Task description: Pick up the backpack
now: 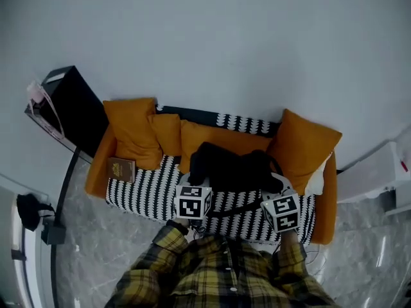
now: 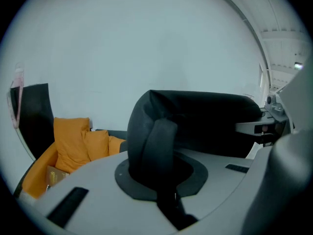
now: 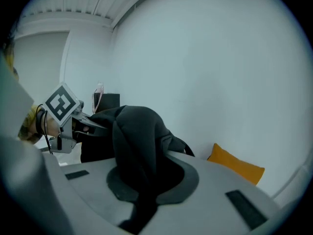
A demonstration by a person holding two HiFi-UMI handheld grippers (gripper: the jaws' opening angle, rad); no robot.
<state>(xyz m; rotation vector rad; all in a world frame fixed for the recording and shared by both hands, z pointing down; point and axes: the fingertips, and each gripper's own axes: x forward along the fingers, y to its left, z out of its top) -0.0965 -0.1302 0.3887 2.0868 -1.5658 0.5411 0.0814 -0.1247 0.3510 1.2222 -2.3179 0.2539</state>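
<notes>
A sofa (image 1: 148, 197) with a black-and-white striped seat stands on a grey marbled floor (image 1: 96, 249), its back against a pale wall. Its ends are padded in orange. Four orange cushions lean along the back: a large one (image 1: 133, 130) at the left, a smaller one (image 1: 168, 133) just beside it, a long one (image 1: 221, 138) in the middle and a large tilted one (image 1: 303, 147) at the right. A brown book (image 1: 122, 169) lies flat on the seat's left end, and something white (image 1: 316, 181) sits at the right end.

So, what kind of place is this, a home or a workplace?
Most likely a living room or lounge corner: a sofa with a black-and-white striped seat and orange cushions stands against a plain white wall, on a polished stone-like floor. More home than workplace, though I cannot be sure.
</notes>
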